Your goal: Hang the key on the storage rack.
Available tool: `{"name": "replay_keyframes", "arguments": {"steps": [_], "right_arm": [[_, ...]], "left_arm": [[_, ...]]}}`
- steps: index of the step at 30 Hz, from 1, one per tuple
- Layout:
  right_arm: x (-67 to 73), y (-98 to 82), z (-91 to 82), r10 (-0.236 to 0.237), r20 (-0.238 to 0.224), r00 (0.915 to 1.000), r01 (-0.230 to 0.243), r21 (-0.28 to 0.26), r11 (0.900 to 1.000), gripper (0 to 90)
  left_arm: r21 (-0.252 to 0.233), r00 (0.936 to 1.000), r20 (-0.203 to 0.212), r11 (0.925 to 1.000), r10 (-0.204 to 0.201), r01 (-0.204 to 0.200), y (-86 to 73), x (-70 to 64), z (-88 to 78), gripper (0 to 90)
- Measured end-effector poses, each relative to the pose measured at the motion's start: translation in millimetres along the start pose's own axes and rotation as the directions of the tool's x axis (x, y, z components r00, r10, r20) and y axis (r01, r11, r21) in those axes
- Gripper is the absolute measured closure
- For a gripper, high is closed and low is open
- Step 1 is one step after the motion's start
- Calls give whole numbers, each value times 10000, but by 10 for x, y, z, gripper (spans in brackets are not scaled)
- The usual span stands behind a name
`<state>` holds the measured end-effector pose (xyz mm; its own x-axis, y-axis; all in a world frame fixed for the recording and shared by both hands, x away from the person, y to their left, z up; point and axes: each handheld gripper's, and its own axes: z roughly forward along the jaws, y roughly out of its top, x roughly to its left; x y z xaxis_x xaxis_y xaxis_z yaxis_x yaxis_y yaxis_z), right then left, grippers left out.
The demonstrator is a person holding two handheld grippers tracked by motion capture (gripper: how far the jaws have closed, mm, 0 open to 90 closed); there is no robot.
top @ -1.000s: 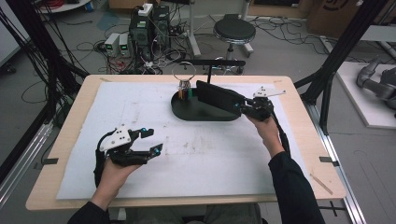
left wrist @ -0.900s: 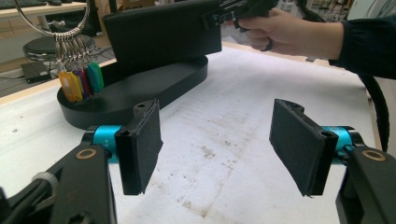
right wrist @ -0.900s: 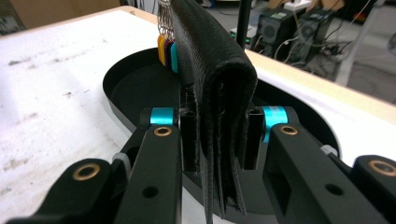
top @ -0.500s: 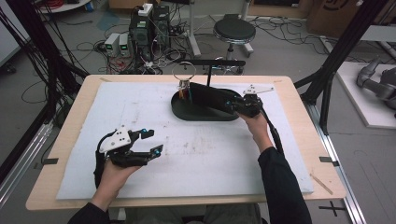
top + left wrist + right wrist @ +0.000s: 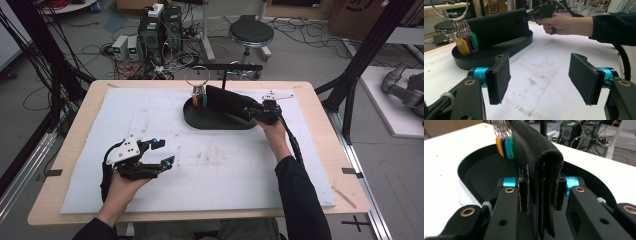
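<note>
Right hand-held gripper, jaws just eased slightly, clamps the upright black leather wallet over the black oval tray; left hand-held gripper empty, jaws wide apart.

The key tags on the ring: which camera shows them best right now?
The left gripper view: the key tags hang unobstructed from their ring, colours distinct, beside the black wallet. The right gripper view shows them partly hidden behind the wallet; the high view shows them tiny above the black tray.
</note>
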<state>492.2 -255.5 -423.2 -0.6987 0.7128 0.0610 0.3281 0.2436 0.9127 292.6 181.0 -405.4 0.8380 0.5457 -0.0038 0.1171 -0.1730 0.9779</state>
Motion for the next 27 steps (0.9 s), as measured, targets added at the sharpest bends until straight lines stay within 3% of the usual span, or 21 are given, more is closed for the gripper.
{"name": "replay_keyframes", "arguments": {"steps": [12, 14, 20, 23, 27], "right_arm": [[-45, -58, 13, -76, 531, 9986, 6, 1310, 9914, 644], [-43, -49, 2, -94, 534, 9985, 22, 1341, 9910, 610], [8, 32, -94, -241, 1111, 9935, 101, 1254, 9921, 448], [12, 64, -178, -236, 1022, 9945, 98, 1336, 9910, 404], [11, 107, -363, 286, 652, 9975, -347, 941, 9950, 368]], "left_arm": [[41, 10000, -19, 10000, -35, 35, -8, 17, 21, 336], [43, 10000, -65, 10000, -37, 37, -9, 25, 23, 336], [40, 9998, -160, 10000, -79, 79, -2, 61, 32, 336], [45, 9996, -257, 9999, -145, 146, 2, 83, 40, 335], [69, 9992, -357, 9998, -178, 180, 15, 122, 49, 335]]}}
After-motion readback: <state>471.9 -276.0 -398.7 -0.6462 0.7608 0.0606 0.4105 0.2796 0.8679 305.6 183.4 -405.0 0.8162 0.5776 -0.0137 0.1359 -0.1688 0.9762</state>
